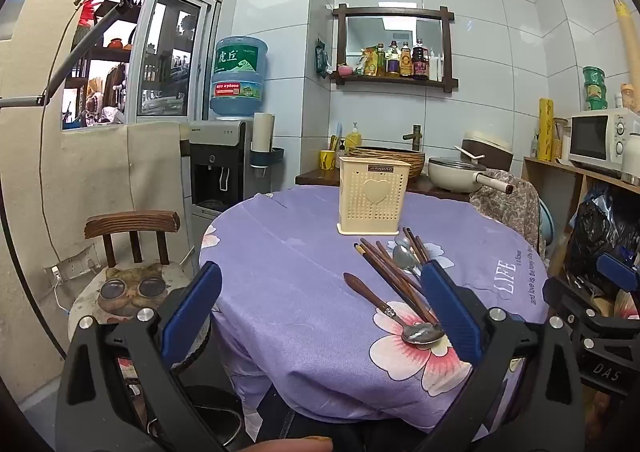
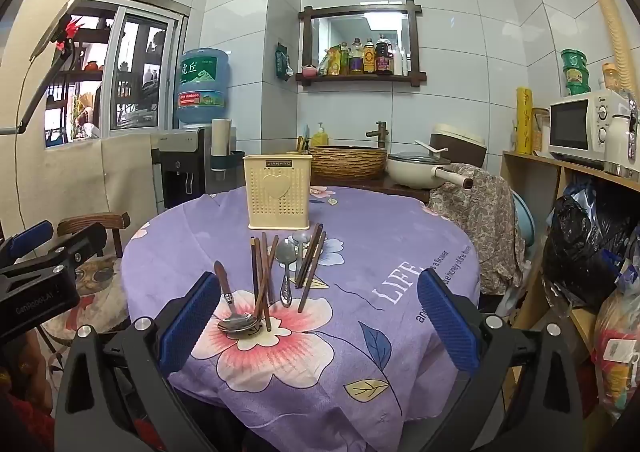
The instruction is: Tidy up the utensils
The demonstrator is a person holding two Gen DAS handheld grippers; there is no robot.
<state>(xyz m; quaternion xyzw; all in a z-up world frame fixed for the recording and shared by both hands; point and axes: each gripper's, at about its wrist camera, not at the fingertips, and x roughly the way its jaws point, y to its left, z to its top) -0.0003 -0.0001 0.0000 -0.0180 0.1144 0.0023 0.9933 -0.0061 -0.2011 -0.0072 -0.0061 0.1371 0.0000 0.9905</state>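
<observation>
Utensils (wood-handled spoon (image 2: 234,310), chopsticks (image 2: 262,280), metal spoons (image 2: 285,264)) lie loose just before the cream holder (image 2: 279,192) on the counter (image 2: 380,252); both claws, left (image 1: 320,316) and right (image 2: 316,320), gape wide and empty, so judge: pinch one chopstick mid-shaft; only the right view shows the pile unblocked.

At ten o'clock we see a water dispenser (image 1: 218,164) under its blue bottle (image 1: 239,77); at two o'clock, a microwave (image 1: 602,140); at twelve, a bottle shelf (image 1: 394,81).

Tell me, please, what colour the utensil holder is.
Cream utensil holder, clearest in the right wrist view.
</observation>
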